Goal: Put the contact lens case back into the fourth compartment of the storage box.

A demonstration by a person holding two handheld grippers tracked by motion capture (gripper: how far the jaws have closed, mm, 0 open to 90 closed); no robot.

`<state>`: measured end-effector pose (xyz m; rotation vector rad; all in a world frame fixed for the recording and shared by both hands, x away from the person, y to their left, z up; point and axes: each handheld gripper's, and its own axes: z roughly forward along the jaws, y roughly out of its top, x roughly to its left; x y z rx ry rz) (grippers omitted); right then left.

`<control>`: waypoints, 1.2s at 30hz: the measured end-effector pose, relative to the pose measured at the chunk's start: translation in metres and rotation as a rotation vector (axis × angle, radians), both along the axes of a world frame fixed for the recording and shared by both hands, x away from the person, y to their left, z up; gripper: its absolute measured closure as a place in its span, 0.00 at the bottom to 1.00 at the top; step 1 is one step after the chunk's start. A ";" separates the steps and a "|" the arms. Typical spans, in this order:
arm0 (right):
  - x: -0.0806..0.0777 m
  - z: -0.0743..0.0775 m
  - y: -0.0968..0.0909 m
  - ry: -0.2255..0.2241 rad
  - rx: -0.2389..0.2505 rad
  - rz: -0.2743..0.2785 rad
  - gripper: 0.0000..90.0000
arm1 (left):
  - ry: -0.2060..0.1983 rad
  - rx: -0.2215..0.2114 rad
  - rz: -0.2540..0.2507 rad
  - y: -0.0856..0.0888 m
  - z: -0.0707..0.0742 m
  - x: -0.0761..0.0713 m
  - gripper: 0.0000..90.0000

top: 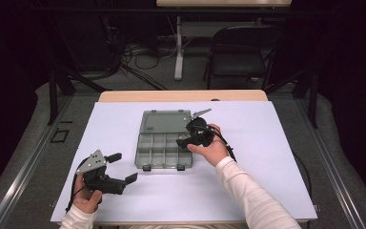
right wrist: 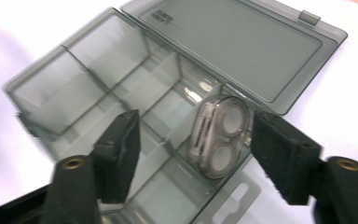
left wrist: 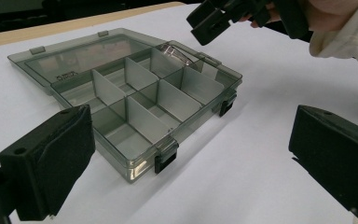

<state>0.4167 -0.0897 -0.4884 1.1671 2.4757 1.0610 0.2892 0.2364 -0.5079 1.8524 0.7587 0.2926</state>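
My right gripper [right wrist: 196,154], jaws spread, hovers over the clear blister pack [right wrist: 221,137] lying in the organizer box [top: 164,143]; left gripper [top: 122,168] waits open, farther off.

The box [top: 164,139] is smoky grey and see-through, with grey dividers and black latches [left wrist: 166,157] at its front. The blister pack [right wrist: 219,137] inside is clear, with two pale round discs in it. Both grippers, left [top: 122,167] and right [top: 185,134], are black, the left one topped by a grey plate [top: 92,161]. The counter [top: 267,143] is covered in plain white, with a light wood edge at the back. The sleeves [top: 252,195] are white.
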 end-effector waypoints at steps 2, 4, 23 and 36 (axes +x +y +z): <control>-0.005 0.002 -0.001 -0.015 0.007 -0.001 0.33 | 0.001 0.003 0.002 0.000 0.000 0.000 0.01; -0.010 0.004 -0.002 -0.030 0.016 0.002 0.28 | 0.004 0.002 0.001 -0.001 0.000 0.000 0.01; -0.044 0.005 -0.013 -0.096 0.043 -0.011 0.16 | 0.008 -0.004 0.011 0.002 -0.001 -0.002 0.01; -0.068 0.006 -0.030 -0.156 0.039 -0.025 0.15 | 0.007 -0.009 0.020 0.004 -0.001 -0.005 0.01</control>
